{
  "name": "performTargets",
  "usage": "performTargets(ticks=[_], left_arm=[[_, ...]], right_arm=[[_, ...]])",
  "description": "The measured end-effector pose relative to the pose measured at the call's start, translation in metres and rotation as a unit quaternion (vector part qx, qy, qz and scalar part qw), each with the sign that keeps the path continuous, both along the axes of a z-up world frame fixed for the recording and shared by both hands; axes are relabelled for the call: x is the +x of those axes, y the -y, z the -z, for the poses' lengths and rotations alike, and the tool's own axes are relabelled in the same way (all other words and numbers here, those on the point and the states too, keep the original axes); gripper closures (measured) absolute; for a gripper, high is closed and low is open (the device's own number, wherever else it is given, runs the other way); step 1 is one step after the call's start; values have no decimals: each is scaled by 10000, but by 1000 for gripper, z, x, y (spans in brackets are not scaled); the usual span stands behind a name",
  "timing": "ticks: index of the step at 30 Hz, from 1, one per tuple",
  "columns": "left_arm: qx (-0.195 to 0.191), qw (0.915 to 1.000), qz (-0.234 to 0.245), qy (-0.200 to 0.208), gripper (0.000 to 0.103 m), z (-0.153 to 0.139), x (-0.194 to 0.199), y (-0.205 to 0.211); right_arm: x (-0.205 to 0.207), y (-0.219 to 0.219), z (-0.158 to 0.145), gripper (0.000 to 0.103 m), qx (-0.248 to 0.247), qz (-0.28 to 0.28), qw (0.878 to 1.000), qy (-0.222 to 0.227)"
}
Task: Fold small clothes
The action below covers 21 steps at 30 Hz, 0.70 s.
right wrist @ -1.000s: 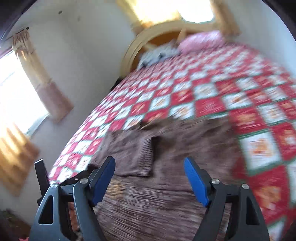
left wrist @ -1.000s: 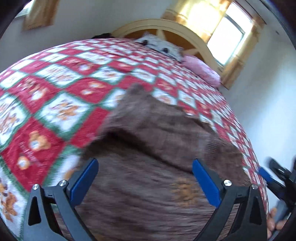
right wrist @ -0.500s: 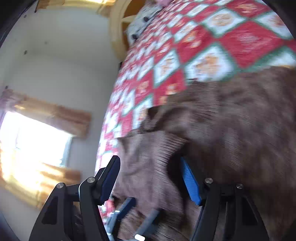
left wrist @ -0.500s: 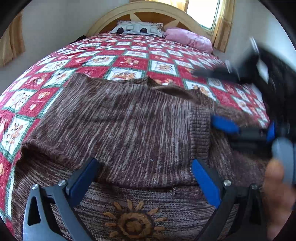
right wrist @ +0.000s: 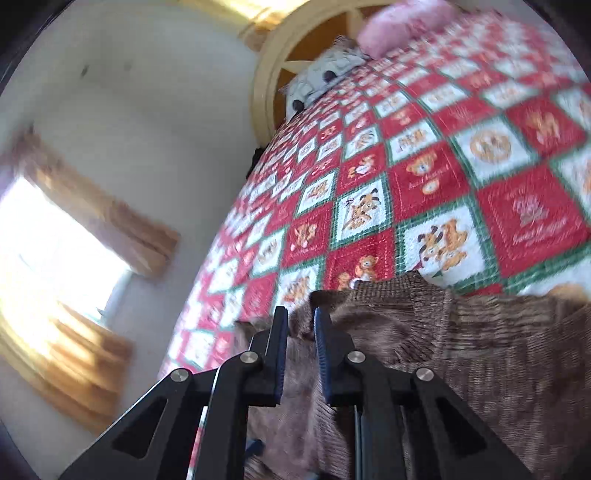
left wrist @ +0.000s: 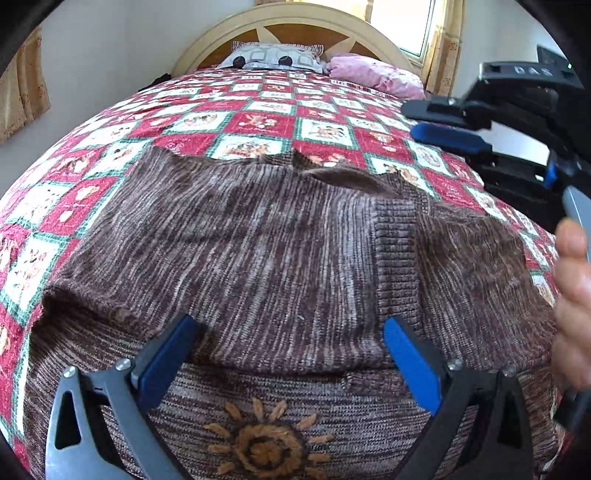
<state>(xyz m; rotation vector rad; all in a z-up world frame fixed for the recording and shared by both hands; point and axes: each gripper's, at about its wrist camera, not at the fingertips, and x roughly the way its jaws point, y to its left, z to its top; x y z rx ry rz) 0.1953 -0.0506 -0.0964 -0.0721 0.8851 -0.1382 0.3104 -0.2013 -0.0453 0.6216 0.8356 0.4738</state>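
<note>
A brown knit sweater (left wrist: 280, 258) lies spread on the quilt (left wrist: 258, 122), with a sleeve folded across its body and the ribbed cuff (left wrist: 397, 258) on the right. An orange sun motif (left wrist: 264, 446) shows on the near part. My left gripper (left wrist: 288, 354) hovers wide open over the near part, holding nothing. My right gripper (left wrist: 408, 120) is raised at the right above the quilt, jaws closing to a narrow gap with no cloth between them in the left wrist view. In the right wrist view the right gripper (right wrist: 300, 325) points at the sweater (right wrist: 498, 350) edge.
The red, white and green quilt covers the whole bed. A grey pillow (left wrist: 275, 59) and a pink pillow (left wrist: 373, 72) lie at the wooden headboard (left wrist: 295, 22). A hand (left wrist: 572, 295) holds the right gripper at the right edge. Curtained windows and walls flank the bed.
My right gripper lifted off the sweater's right side and its jaws narrowed from wide to almost together. My left gripper first swung over the sweater, then stayed still and open.
</note>
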Motion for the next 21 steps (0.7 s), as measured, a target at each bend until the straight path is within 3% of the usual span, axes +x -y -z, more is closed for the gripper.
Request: performTargets(ticks=[4,5,7,9,11,15,19,21], left_arm=[[19,10000,1,1,0,0,0,-1],[14,10000,-1,2,0,0,0,0],[-23,10000,14,8,0,0,-1,0],[-39,10000,14,9,0,0,-1,1],[-26,10000,17,10,0,0,0,1],[-107,9999,17,25,0,0,-1,-1],[-158,9999,15,37,0,0,-1,-2],[-283,9996,14,68,0,-1,-1,-6]], right_arm=[[-8,-32,11,87,-741,-654,9950,-123],[-5,-46,24,89,-1128,-818,9895,-379],[-9,-45,43,95,-1945,-649,9752,-830],[-2,-41,49,99,-2125,-363,9742,-666],[11,-38,52,103,-2269,-231,9712,-689],[16,-29,39,99,-2259,-58,9729,-494],[-6,8,11,99,-1544,538,9865,-55],[-17,16,6,99,-1679,608,9839,-20]])
